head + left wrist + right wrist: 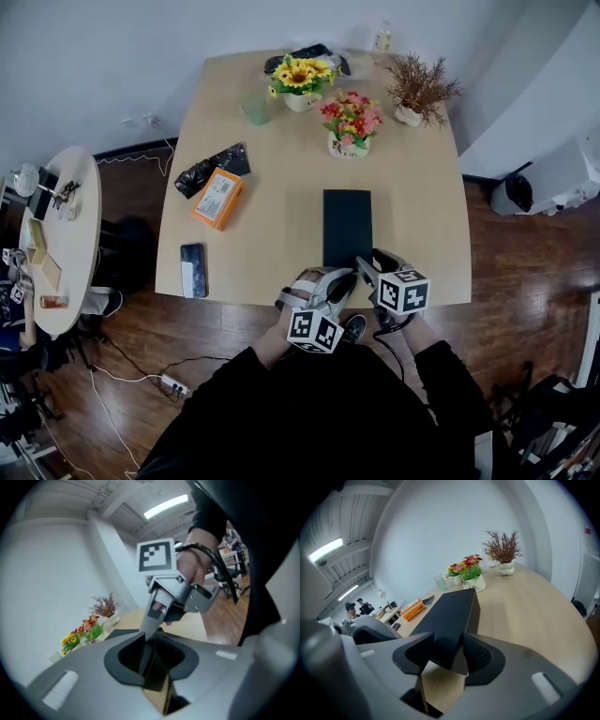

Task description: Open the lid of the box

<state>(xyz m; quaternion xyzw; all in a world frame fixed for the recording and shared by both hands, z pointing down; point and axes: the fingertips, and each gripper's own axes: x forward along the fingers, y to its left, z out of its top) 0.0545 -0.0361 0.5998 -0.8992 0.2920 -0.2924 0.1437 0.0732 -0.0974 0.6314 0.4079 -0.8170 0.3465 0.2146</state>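
Arms: both of mine, in black sleeves, reach forward with the hands almost knuckle to knuckle at the near edge of the table (281, 141).
Left gripper (342, 281): angled in from the left toward the right one, tips at the box's near end.
Right gripper (367, 266): pointing forward along the box, just beside the left.
Box (347, 225): lies flat near the table's front edge, long way pointing away from me, and the lid looks down in the head view.
Left fingers: pinched nearly together on a thin dark edge at the box's near end (I can't tell exactly which part of it).
Right fingers: partly apart, clamped on the box's near corner, a pad on each side.
Only the head view shows: both grippers at once, plus a phone (193, 270) and an orange pack (218, 198) off to the left.
Only the left gripper view shows: my right hand (192, 566) gripping its tool from the side, under a ceiling light.
Only the right gripper view shows: the dark top of the box running away toward the flower pots (469, 576).
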